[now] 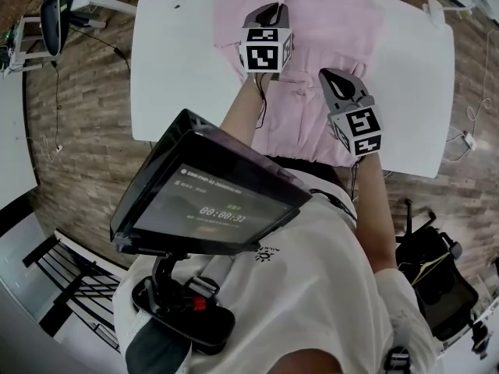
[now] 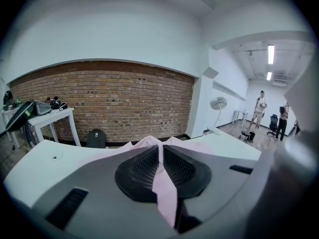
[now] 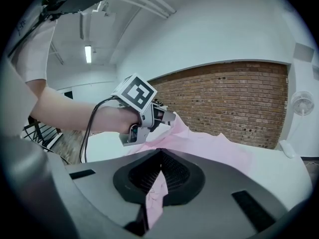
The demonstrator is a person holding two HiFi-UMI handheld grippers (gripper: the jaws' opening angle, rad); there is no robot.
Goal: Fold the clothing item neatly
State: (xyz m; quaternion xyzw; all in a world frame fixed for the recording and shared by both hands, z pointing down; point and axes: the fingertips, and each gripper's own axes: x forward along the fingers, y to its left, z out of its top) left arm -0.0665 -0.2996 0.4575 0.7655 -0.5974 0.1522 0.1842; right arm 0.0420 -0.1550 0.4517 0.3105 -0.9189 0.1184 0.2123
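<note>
White table (image 1: 168, 68), one pink shirt (image 1: 327, 22); two grippers: left gripper (image 1: 269, 10) fingers clamp shirt fabric, right gripper (image 1: 334, 78) fingers too.

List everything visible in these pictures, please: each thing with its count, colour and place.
pink cloth garment: one, pink, spread on the table
rectangular white table: one, white, on wooden floor
red brick wall: one, red-brown, behind the table
white standing fan: one, white, right of the wall
black backpack: one, black, at the wall's foot
black flat screen: one, black, at the person's chest
left gripper: one, grey, shut on the garment
right gripper: one, grey, shut on the garment
</note>
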